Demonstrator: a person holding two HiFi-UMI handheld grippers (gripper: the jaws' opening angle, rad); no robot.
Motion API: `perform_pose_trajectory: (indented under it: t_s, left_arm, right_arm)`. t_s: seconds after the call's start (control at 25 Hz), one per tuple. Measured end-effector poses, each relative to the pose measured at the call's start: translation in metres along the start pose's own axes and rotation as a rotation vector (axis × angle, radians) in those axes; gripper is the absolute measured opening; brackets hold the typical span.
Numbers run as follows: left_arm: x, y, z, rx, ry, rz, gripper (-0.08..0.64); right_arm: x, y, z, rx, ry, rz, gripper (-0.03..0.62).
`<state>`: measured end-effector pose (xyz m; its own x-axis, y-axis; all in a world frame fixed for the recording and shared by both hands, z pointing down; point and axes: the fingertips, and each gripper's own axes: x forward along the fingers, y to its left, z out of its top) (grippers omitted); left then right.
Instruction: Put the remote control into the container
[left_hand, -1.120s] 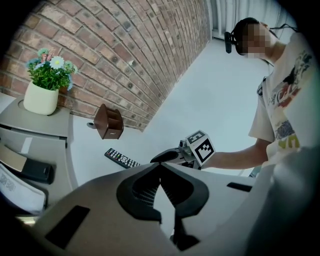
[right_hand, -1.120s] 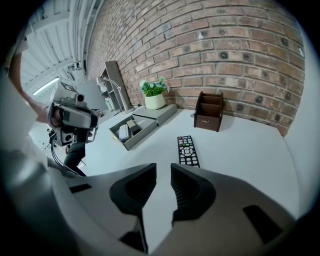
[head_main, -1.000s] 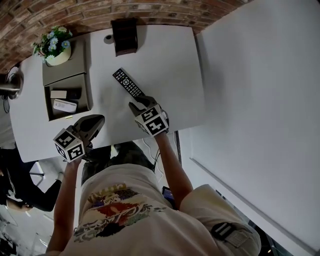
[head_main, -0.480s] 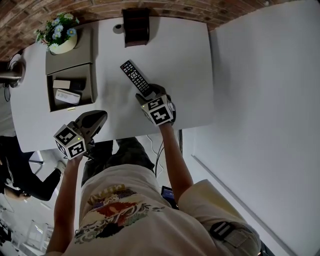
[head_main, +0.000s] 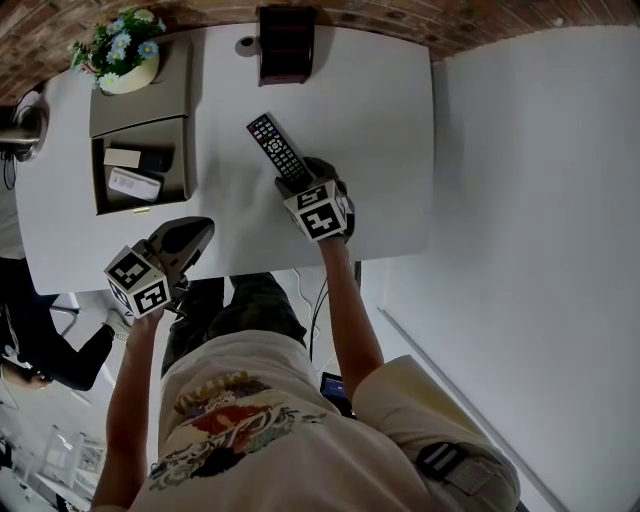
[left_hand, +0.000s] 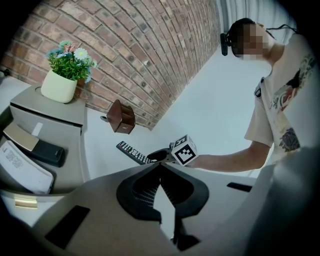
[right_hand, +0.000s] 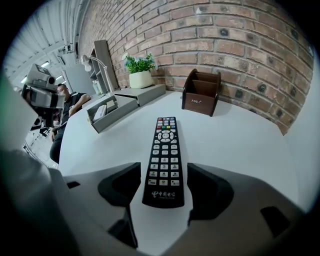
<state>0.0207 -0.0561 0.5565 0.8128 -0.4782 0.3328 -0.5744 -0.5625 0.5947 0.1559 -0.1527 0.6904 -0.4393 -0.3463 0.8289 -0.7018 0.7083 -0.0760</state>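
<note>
1. Black plastic: the remote control (head_main: 279, 149) lies flat on the white table (head_main: 375, 120), buttons up. Its far end points toward a brown pen holder (head_main: 286, 45) by the brick wall.
2. It is well apart from the grey container (head_main: 181, 170) on the left side of the table, so the task's thing has not yet been lifted.
3. The right gripper (right_hand: 164, 187) has just been opening its jaws. They now stand wide, one on each side of the remote's near end. White table shows between each pad and the remote's edge, so the gripper is released and not gripping.
4. This reads as the end of the reach. The grasp looks like the next step, and it should close on the long sides of the remote.
5. The left gripper (left_hand: 159, 171) is clenched on nothing. It hovers at the near edge of the table, just below the container.
6. A second ago the right gripper's tips sat just short of the remote's near end. Now they have come forward and down to straddle it.
7. The remote keeps its angle and its place relative to the pen holder, so nothing has nudged it. The left gripper has barely shifted.
8. The container already holds a white remote (head_main: 134, 184) and two smaller items, with some bare floor visible around them.
</note>
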Motion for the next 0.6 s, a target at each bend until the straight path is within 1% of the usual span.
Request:
perform_pose_trajectory:
  t_s: [0.28,0.6]
  left_arm:
    - [-0.007,0.007,0.001,-0.019,-0.009,0.019,0.005]
    - [-0.012,0.011,0.005,-0.02,-0.022,0.03,0.005]
  right_arm:
    - [0.011,0.0,-0.005,-0.024,0.056,-0.006,0.281]
    - [0.013,-0.001,-0.005,-0.01,0.089,0.001,0.282]
